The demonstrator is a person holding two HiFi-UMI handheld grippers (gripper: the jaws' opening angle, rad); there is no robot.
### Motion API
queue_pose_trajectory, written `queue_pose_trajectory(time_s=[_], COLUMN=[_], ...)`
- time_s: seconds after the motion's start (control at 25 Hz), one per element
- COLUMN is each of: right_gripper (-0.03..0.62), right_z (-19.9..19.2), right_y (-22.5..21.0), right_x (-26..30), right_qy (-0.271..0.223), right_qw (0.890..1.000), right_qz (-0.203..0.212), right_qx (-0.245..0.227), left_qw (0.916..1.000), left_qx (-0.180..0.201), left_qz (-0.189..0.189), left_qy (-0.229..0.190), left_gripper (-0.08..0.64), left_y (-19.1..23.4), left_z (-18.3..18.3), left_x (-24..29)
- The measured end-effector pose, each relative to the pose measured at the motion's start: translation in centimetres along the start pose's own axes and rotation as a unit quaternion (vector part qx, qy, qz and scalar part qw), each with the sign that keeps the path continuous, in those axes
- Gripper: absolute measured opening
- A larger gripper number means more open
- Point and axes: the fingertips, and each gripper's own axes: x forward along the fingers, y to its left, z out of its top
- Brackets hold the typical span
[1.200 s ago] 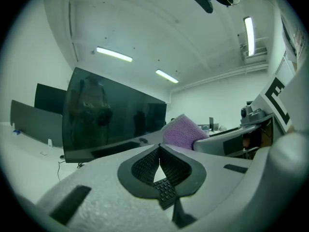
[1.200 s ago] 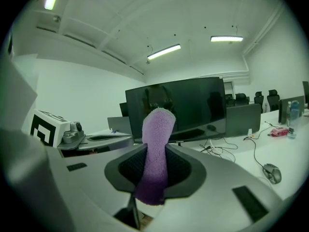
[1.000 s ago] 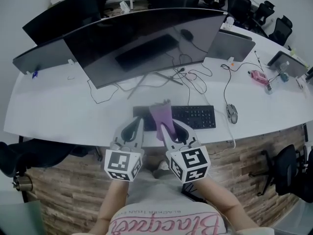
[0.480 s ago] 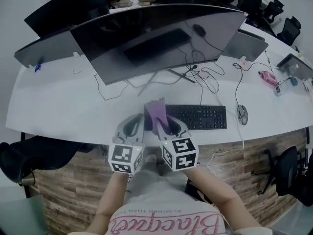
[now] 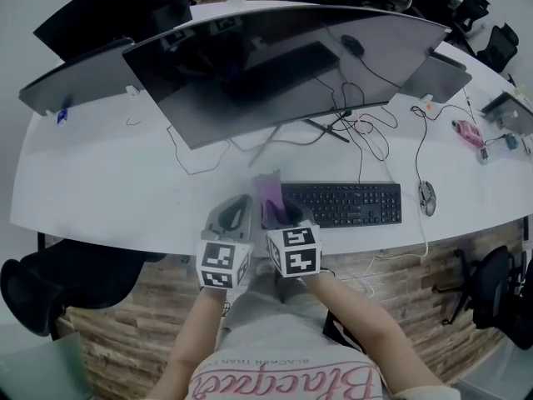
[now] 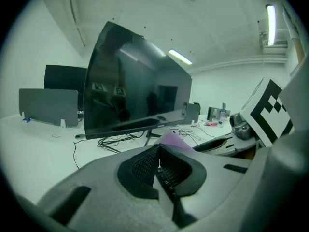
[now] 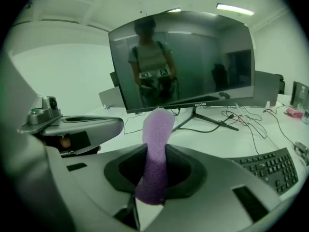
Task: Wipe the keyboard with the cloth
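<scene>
The right gripper [image 5: 279, 209] was positioned at the near edge of the curved white desk [image 5: 100, 182], with its two jaws clamped on a purple fleecy cloth [image 5: 268, 195]. In the right gripper view, the cloth [image 7: 155, 149] stood upright between the jaws of the right gripper [image 7: 153, 178] and rose above them as a narrow folded strip with a rounded top. The left gripper [image 5: 237, 211] was located just beside the right one, on its left. In the left gripper view, the jaws of the left gripper [image 6: 158, 151] were closed together with nothing between them, and a corner of the cloth [image 6: 174, 140] showed just past them.

The black full-size keyboard [image 5: 346, 202] lay flat on the desk to the right of both grippers. The cloth was at the left end of the keyboard; contact between cloth and keys could not be determined. A grey wired mouse [image 5: 427, 197] lay just beyond the keyboard's right end. A wide curved dark monitor [image 5: 283, 65] stood behind the keyboard, with black cables [image 5: 366, 136] trailing round its stand.
</scene>
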Motion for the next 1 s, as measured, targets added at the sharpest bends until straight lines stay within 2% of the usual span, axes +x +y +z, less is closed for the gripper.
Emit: queue_pose_trajectory(time_s=[0.24,0.52,0.68,1.0], right_gripper=[0.087,0.087,0.087,0.087], right_z=[-1.9,-3.2,-3.4,-3.1], right_y=[-0.6,-0.6,-0.6,-1.4], right_x=[3.4,5.9,6.3,5.9], right_qy=[0.040,0.062,0.071,0.068], right_qw=[0.999,0.998,0.997,0.997], right_qz=[-0.021,-0.031,-0.040,-0.031], right_qx=[0.004,-0.004,-0.009,-0.016], left_qw=[0.9995,0.9975,0.9971,0.9970], left_qx=[-0.015,-0.017,-0.021,-0.025], left_qz=[-0.005,-0.017,-0.018,-0.018], left_qy=[0.029,0.067,0.071,0.070], left_gripper=[0.005,0.005,0.005,0.005], left_y=[2.0,3.1,3.5,2.9], left_z=[-2.8,-5.7,-6.2,-6.1], left_x=[2.4,4.5,4.3,5.3])
